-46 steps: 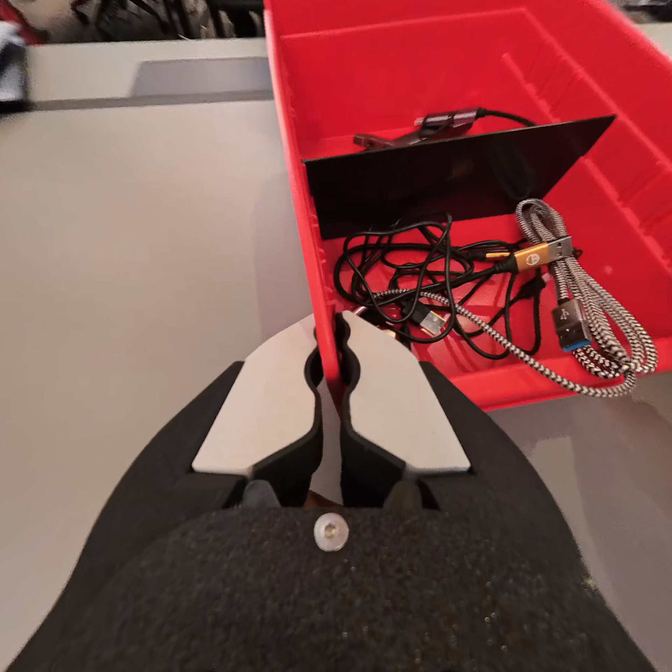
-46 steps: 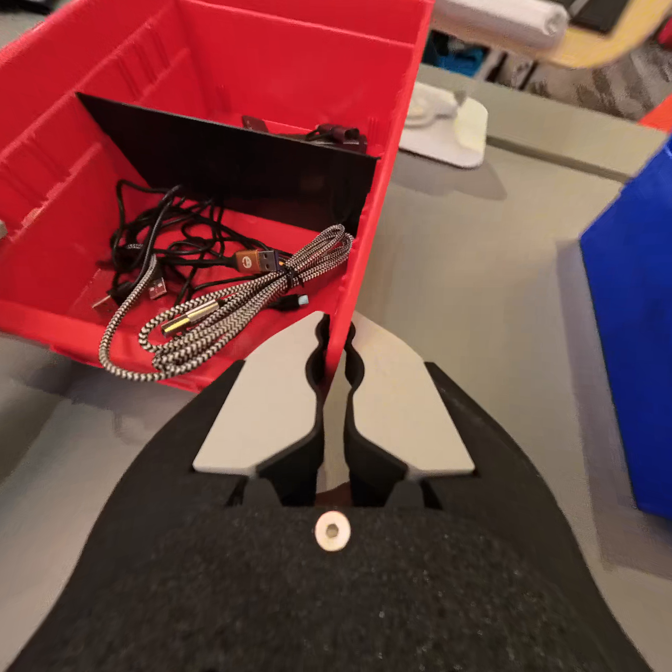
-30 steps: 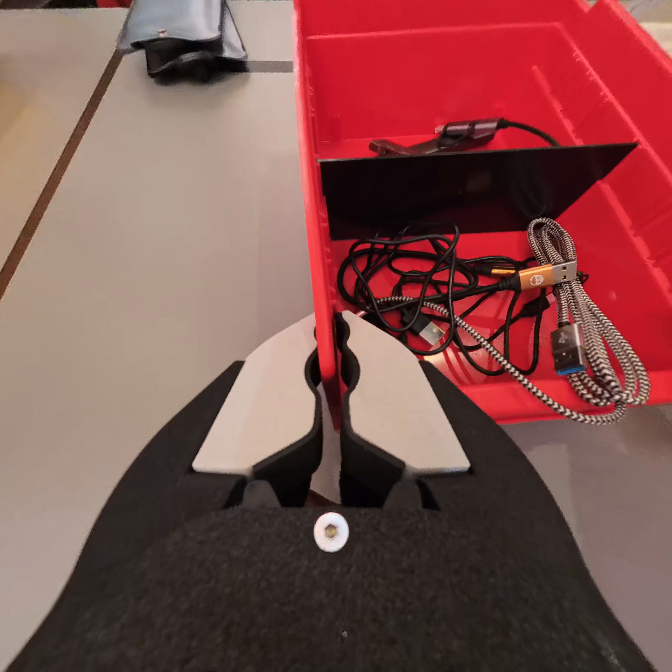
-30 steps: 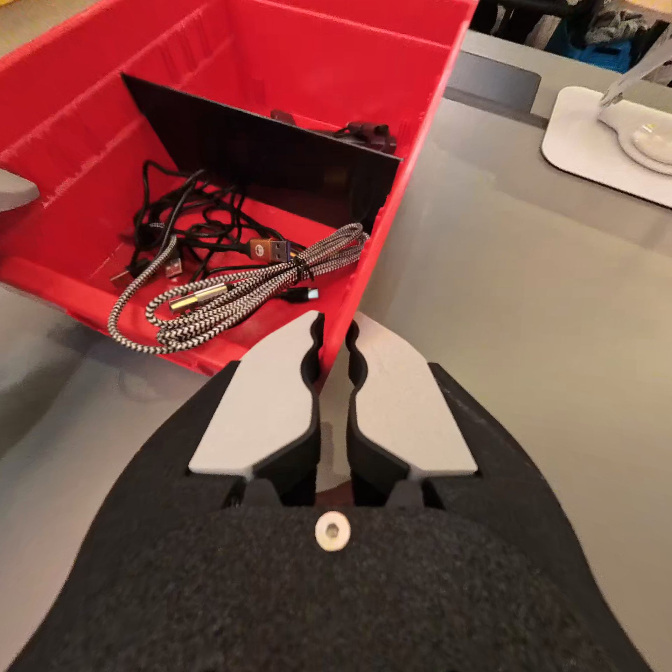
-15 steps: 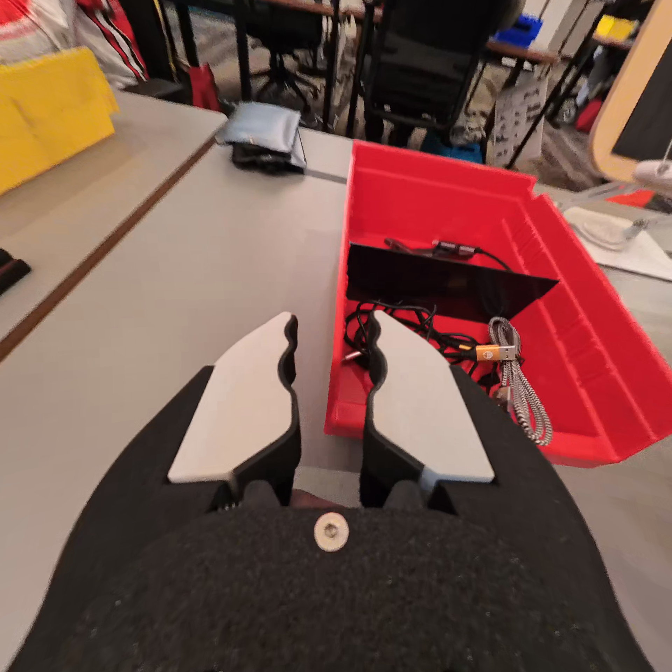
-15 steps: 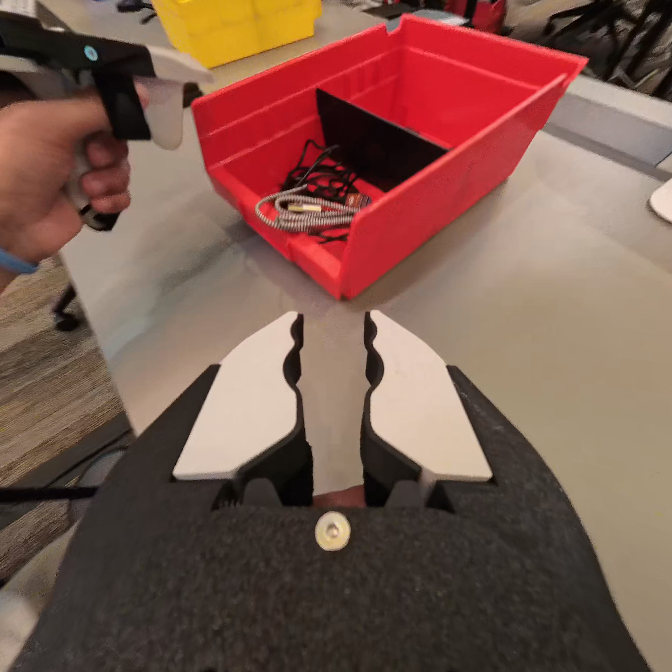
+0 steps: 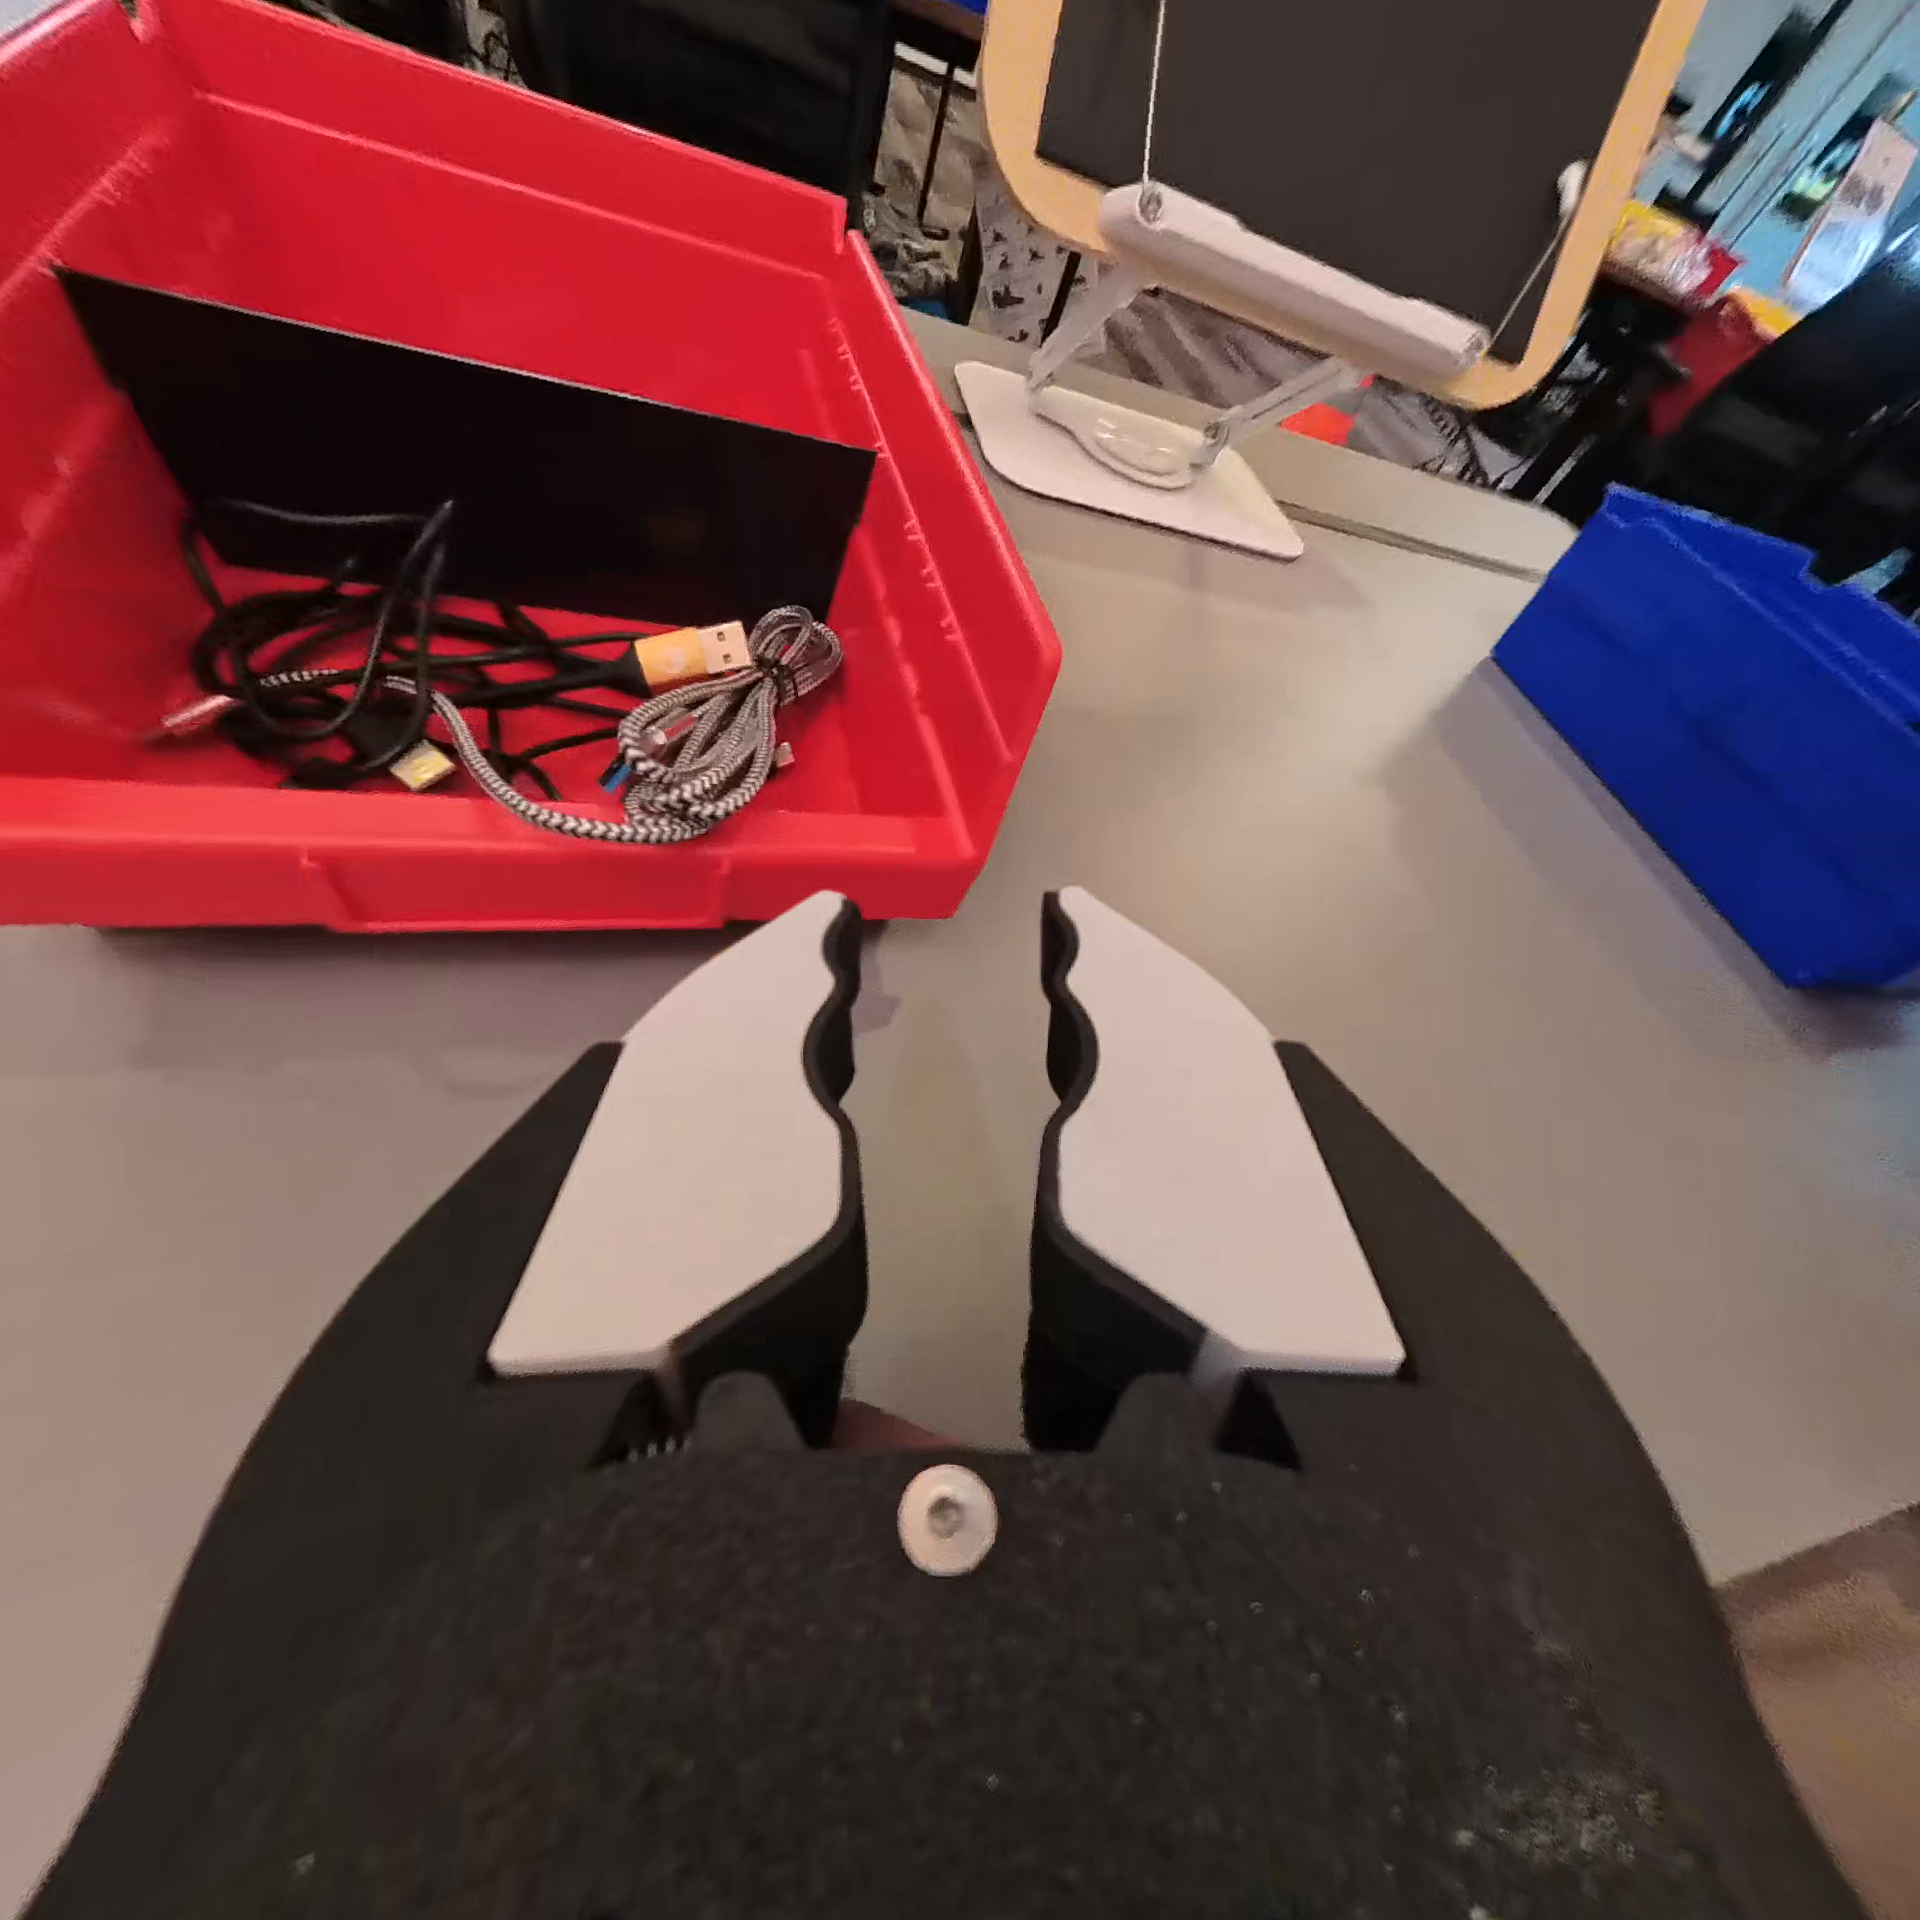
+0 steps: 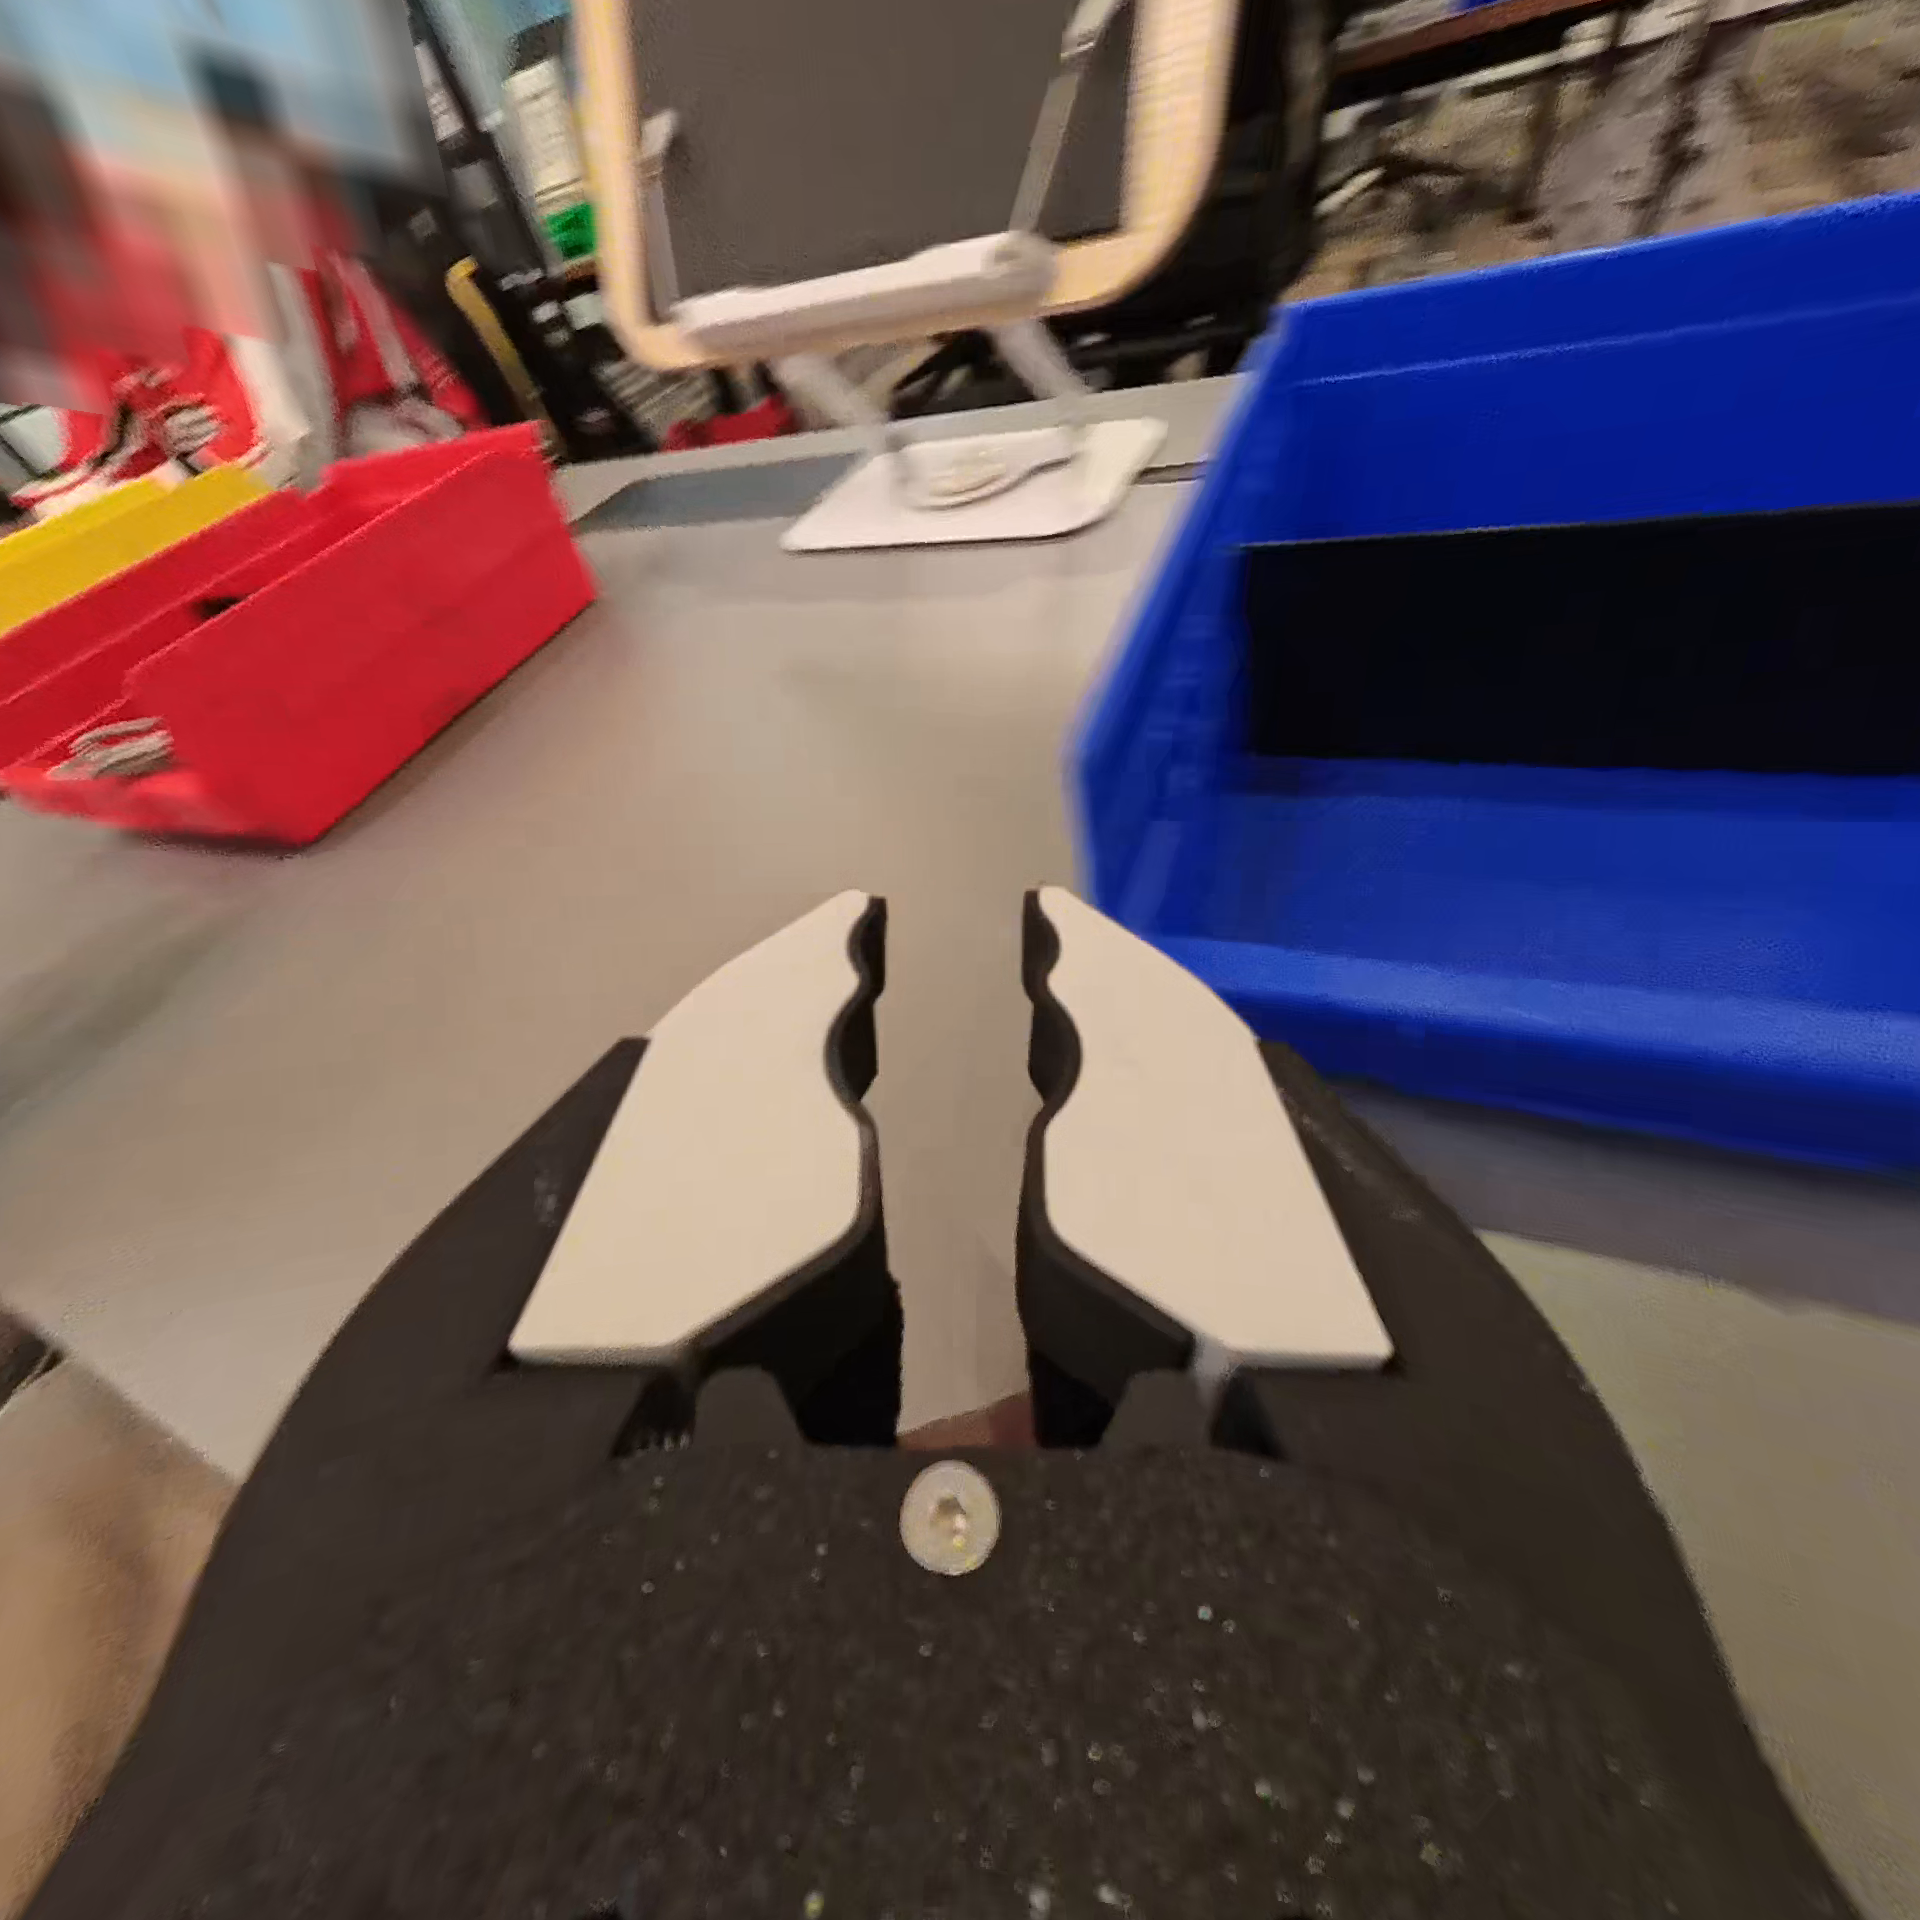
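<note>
Left gripper (image 7: 951, 914): jaws are parted and nothing is held; it is poised over the grey counter (image 7: 1299, 831), just off the near right corner of the red bin (image 7: 520, 873).
Red bin: a black divider (image 7: 468, 488) is set across it; tangled black cables (image 7: 343, 665) and a braided cable bundle (image 7: 717, 727) are seen in the near compartment.
Right gripper (image 8: 954, 909): jaws are parted, nothing is gripped (view blurred); the blue bin (image 8: 1558, 997) is nearest, just to its right.
Behind: a white stand (image 7: 1143, 468) is seen on the counter.

no readable writing, small round mark on orange USB plug (image 7: 691, 652) too blurred
</note>
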`<state>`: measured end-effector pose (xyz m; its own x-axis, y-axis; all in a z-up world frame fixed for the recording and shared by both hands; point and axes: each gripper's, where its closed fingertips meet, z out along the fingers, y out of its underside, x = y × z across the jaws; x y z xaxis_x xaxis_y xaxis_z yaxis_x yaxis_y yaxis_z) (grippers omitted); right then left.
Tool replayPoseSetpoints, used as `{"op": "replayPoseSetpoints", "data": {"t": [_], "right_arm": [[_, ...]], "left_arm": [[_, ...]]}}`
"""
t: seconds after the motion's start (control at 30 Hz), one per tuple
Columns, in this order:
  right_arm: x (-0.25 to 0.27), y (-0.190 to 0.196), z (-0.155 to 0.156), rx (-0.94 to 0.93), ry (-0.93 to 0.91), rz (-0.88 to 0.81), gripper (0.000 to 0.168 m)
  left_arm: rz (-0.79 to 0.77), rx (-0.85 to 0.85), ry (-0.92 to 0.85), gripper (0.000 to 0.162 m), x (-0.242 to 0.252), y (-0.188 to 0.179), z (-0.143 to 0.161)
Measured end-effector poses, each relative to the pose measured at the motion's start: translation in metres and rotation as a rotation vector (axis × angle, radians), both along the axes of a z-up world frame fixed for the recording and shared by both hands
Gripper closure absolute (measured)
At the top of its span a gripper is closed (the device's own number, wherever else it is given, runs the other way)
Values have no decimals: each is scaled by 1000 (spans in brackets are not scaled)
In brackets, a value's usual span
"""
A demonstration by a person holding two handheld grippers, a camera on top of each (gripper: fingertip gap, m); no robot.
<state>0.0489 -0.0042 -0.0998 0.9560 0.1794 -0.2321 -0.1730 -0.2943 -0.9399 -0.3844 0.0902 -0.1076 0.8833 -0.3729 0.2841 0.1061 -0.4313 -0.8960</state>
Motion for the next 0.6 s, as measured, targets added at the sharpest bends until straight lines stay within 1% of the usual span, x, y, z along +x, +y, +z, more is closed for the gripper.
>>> {"op": "replayPoseSetpoints", "data": {"t": [0.1, 0.2, 0.33, 0.43, 0.6], "right_arm": [[62, -7, -2, -10, -9, -159, 144], [99, -5, -6, -28, -17, -263, 140], [104, -4, -7, -30, -3, -298, 140], [96, -2, -12, -53, -13, -274, 140], [90, 1, -15, -67, -74, -268, 141]], "left_arm": [[1, 11, 98, 129, -10, 6, -3], [24, 38, 187, 132, -22, 10, -7], [24, 23, 170, 134, -26, 12, -9], [21, 12, 149, 134, -27, 12, -11], [16, -12, 125, 134, -28, 14, -13]]}}
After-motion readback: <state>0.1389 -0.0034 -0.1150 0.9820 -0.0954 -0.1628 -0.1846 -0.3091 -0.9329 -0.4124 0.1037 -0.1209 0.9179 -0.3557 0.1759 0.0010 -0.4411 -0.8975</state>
